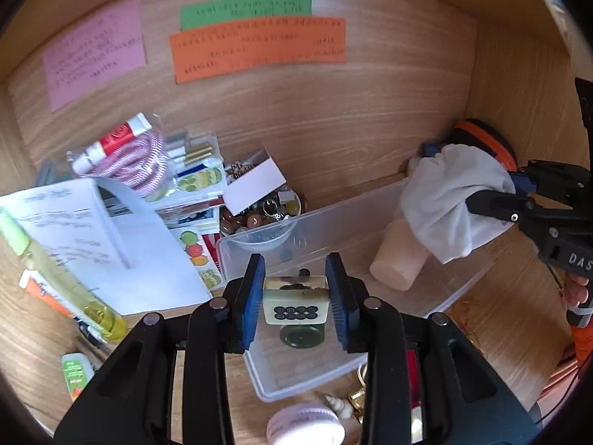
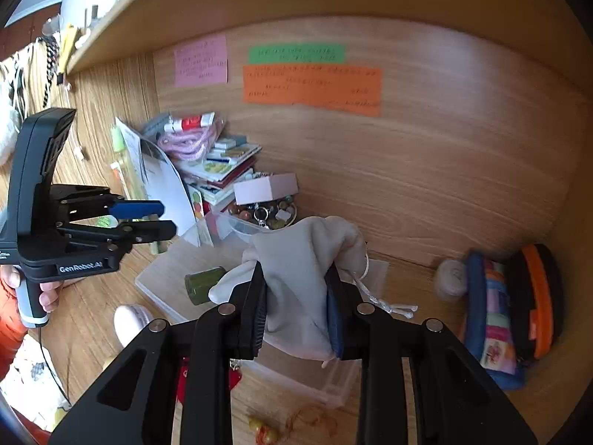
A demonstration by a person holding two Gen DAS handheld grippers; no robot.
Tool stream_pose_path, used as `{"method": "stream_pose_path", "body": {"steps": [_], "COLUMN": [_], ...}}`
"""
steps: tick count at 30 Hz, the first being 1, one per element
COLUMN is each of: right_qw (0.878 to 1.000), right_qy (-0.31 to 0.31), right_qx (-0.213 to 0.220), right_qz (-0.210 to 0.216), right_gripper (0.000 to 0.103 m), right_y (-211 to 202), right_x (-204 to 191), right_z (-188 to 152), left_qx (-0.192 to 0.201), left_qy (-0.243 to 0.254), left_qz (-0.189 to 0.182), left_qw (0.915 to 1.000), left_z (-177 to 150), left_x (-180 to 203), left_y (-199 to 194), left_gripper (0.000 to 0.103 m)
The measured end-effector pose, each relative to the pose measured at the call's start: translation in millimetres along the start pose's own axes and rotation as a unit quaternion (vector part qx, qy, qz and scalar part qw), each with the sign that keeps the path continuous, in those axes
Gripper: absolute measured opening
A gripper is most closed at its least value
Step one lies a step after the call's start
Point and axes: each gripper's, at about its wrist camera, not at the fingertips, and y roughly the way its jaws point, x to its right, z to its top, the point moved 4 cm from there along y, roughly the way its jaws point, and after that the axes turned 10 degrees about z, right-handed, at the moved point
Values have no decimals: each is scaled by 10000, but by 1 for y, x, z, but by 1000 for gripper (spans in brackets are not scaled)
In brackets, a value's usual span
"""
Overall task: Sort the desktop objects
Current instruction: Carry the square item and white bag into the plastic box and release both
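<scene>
My left gripper [image 1: 295,298] is shut on a cream mahjong tile [image 1: 295,301] and holds it above the clear plastic box [image 1: 355,207]. A dark green cylinder [image 1: 302,336] lies in the box below the tile; it also shows in the right wrist view [image 2: 204,283]. My right gripper [image 2: 296,307] is shut on a grey cloth pouch [image 2: 304,259] and holds it over the box's far end. In the left wrist view the pouch [image 1: 448,193] hangs over a pale pink cylinder [image 1: 398,256]. The left gripper [image 2: 163,218] also shows in the right wrist view.
A pile of booklets, papers and a pink cord [image 1: 144,163] stands at the left, with a bowl of beads [image 1: 259,215] beside it. An orange-black item [image 2: 537,296] and a colourful pouch [image 2: 493,315] lie at the right corner. A white jar [image 1: 305,426] and trinkets lie near the front.
</scene>
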Motion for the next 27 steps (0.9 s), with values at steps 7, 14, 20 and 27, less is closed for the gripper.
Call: {"method": "stream_pose_path", "body": {"steps": [7,14,20,27], "right_qw": [9990,9966,9935,9900], "right_qy": [-75,-219,-586,-751], "right_qx": [-441,-790,-949,-1172], "right_qz": [-31,-27,246,233], "right_gripper": [25,25,25,25], "right_y": [38,75,101,120], "right_x": [-2,-2,-5,-7], "right_z": [0,-7,-13,-19], "left_qx": [-213,-428,-604,-662], "left_qy": [121,242,306,392], "left_qz": [-32,5,42,118], "left_qw": [9997,9988,9977,9970], "left_z": [1,-2,-5,-6], "left_x": [4,5,7,10], "left_y": [34,64,84,91], "left_gripper": [33,33,33,33]}}
